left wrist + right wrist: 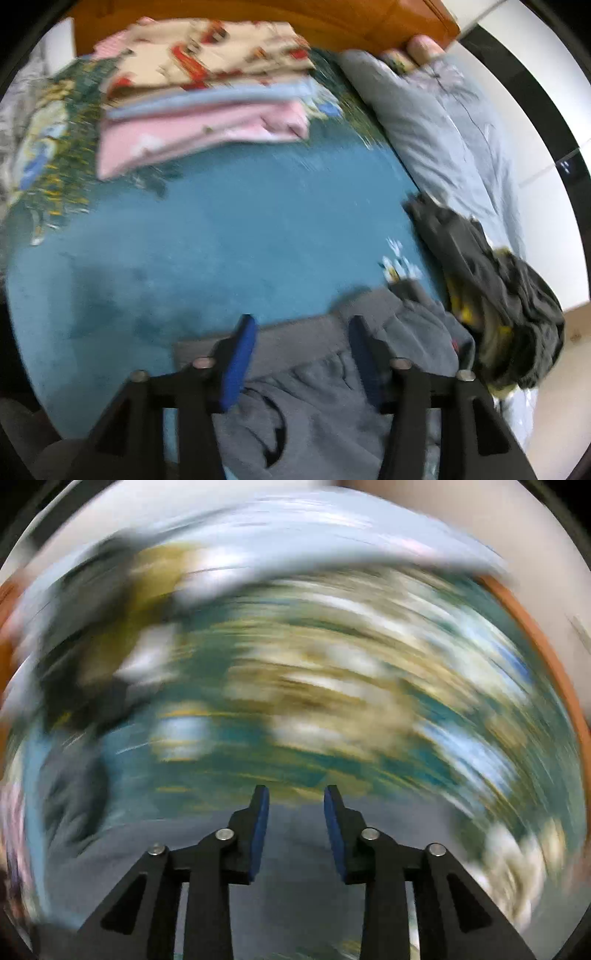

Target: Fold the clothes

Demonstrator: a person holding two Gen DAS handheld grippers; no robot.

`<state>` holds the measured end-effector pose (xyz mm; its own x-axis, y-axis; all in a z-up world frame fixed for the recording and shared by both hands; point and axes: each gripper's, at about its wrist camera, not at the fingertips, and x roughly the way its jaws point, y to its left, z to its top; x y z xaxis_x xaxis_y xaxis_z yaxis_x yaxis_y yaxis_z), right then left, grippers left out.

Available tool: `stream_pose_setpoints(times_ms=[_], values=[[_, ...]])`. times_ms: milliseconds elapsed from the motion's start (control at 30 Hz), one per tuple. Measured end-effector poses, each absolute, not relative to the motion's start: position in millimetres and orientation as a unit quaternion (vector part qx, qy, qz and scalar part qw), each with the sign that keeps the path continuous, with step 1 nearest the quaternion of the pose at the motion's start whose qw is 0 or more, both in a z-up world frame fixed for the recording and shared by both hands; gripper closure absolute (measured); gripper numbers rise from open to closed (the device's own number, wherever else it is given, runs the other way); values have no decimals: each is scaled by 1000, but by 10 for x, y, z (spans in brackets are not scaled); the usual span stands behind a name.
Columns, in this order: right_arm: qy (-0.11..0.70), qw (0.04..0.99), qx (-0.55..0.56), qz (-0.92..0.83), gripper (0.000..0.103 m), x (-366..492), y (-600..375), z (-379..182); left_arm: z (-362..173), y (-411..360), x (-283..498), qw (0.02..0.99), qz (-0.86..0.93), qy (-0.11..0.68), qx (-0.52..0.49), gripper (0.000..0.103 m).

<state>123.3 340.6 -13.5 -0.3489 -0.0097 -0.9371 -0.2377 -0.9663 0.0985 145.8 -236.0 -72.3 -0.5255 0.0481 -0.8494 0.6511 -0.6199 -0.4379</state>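
I see my left claw (301,325) released over the grey trousers (317,406) on the bed (221,229). Right claw (295,794) parted, gripping nothing (view badly blurred).

A teal bedspread (229,221) with a floral border is covering the bed, a grey-blue quilt (436,122) is lying along its far edge, and an orange-brown wooden headboard (332,18) is standing behind. Pale flooring (543,229) is showing beyond.
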Motion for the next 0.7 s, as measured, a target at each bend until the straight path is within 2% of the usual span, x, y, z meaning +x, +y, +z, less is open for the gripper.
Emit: stream_pose_setpoints(times_ms=[167, 267, 500, 700], values=[[12, -160, -580, 799, 68, 324, 1561, -338, -913, -2371, 1370, 179, -764, 404, 469, 46], [-42, -234, -565, 790, 62, -7, 701, -403, -970, -2387, 1375, 181, -759, 417, 466, 46], [-190, -296, -528, 773, 59, -495, -572, -561, -1094, -2356, 1271, 176, -750, 417, 482, 44], [-218, -264, -558, 756, 59, -773, -998, -878, -1167, -2291, 1140, 166, -752, 386, 508, 44]])
